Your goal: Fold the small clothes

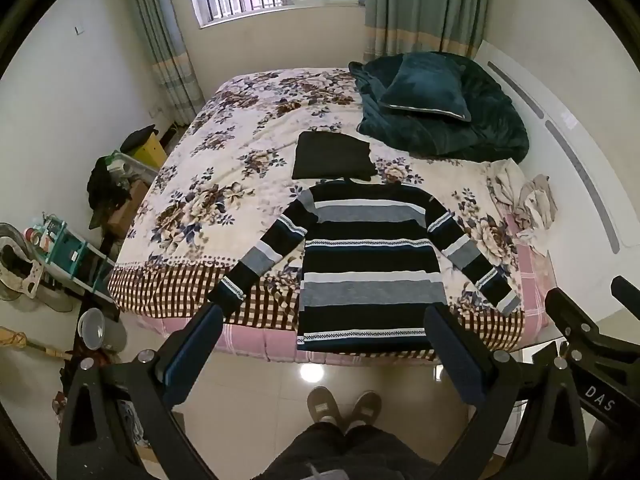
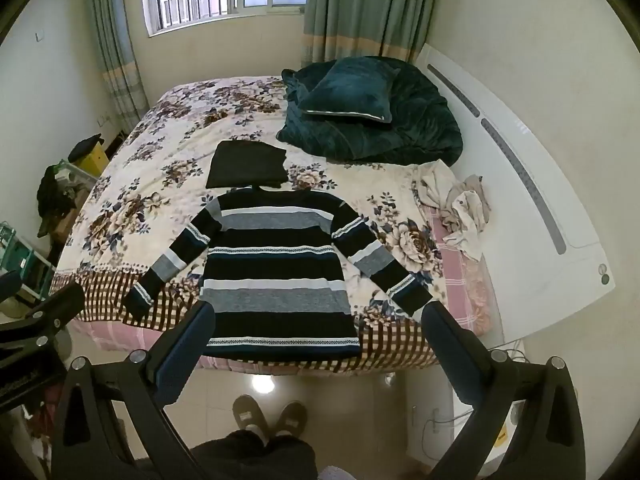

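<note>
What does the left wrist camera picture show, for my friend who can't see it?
A striped sweater lies flat with both sleeves spread on a flowery bed, near the edge. The open left gripper hangs above the floor in front of it, holding nothing. Behind the sweater sits a folded black garment, and a teal pillow on a teal blanket.

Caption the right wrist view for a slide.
Open right gripper above striped sweater spread flat on floral bed.

Folded black garment (image 1: 331, 156) type unclear, sweater (image 1: 366, 264) hem partly behind left tool (image 1: 324, 344), possibly overhanging
</note>
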